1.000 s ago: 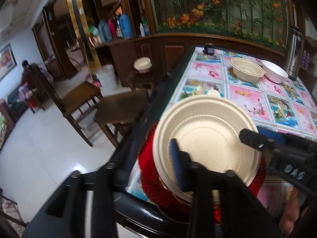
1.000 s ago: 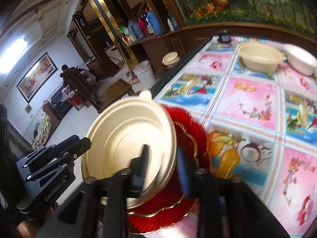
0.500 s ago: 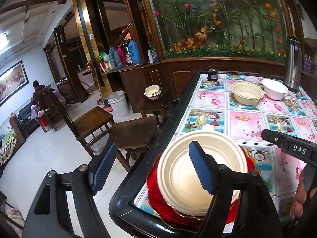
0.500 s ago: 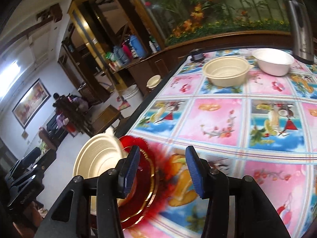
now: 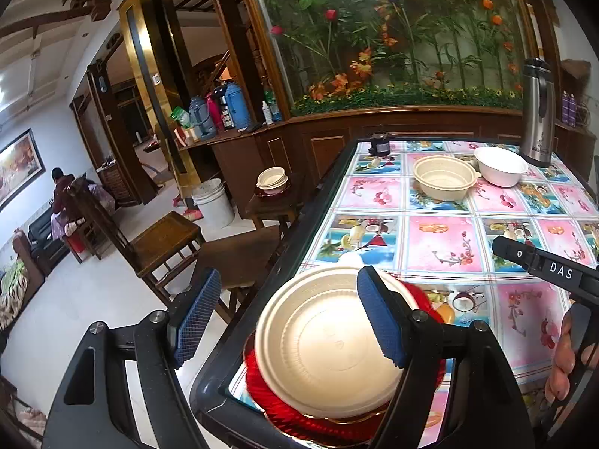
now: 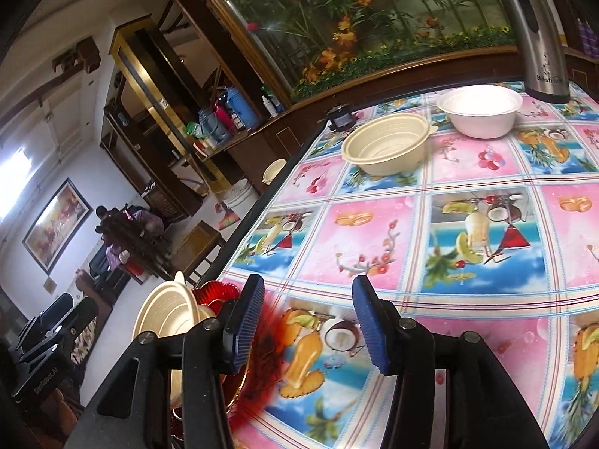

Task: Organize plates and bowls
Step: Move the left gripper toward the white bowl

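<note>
Left wrist view: left tongs (image 5: 288, 321) open, now lifted off the cream plate (image 5: 329, 344), which sits on one red plate (image 5: 337, 424) at the surface's (image 5: 441, 239) near corner. Right tongs (image 6: 305, 323) open too, pulled back; body reads "DAS". Farther: two bowls, one cream bowl (image 5: 443, 182), one white bowl (image 5: 499, 166); one steel flask (image 6: 537, 33) marked "Bestrium" or similar.

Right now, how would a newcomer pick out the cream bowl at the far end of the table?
Follow the fruit-print tablecloth toward the wooden planter wall and the steel thermos. Two empty bowls sit there side by side; the cream bowl is left of the white bowl, ribbed, with a small rim tab.
</note>
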`<state>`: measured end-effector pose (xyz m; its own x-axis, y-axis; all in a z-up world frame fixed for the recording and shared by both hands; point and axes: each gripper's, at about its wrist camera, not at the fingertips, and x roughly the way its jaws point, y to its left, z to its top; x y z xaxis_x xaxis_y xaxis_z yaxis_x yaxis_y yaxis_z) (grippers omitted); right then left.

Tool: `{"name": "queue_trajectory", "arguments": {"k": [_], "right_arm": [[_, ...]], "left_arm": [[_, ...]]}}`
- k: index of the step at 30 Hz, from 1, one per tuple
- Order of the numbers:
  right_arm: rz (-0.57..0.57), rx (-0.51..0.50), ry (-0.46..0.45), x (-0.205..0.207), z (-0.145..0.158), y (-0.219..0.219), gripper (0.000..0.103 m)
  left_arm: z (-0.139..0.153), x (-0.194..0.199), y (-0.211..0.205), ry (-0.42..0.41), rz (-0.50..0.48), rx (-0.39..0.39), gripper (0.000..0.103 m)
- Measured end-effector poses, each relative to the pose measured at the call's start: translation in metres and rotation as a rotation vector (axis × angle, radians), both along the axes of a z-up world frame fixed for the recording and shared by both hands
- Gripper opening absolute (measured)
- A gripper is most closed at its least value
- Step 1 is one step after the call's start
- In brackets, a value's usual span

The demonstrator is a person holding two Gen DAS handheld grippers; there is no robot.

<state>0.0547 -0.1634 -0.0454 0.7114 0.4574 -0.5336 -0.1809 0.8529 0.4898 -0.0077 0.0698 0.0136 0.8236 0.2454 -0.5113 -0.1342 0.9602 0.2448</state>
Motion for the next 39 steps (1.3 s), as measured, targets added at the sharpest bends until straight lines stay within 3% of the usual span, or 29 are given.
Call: {"name": "queue_trajectory", "arguments": {"k": [10, 18, 22, 39], "right_arm": [[-0.053, 0.008, -0.008, 0.007, -0.004, -0.038, 0.052], [-0.153, -0.013, -0.008, 0.024, -0.014, -0.095, 0.052], [-0.208, 0.024, 0.012, 0.030, -0.017, -0.125, 0.052], [-0.247, -0.046, -0.036, 0.027, -0.006, -0.160, 0.052]], "left_arm": [[0.003, 0.011, -0.039, 0.013, -0.045, 0.054, 0.076], [0.000, 0.025, -0.083, 0.039, -0.099, 0.113, 0.076], [-0.001, 0.029, -0.110, 0.045, -0.136, 0.143, 0.076], [-0.001, 0.038, -0.172, 0.056, -0.221, 0.196, 0.076]]}}
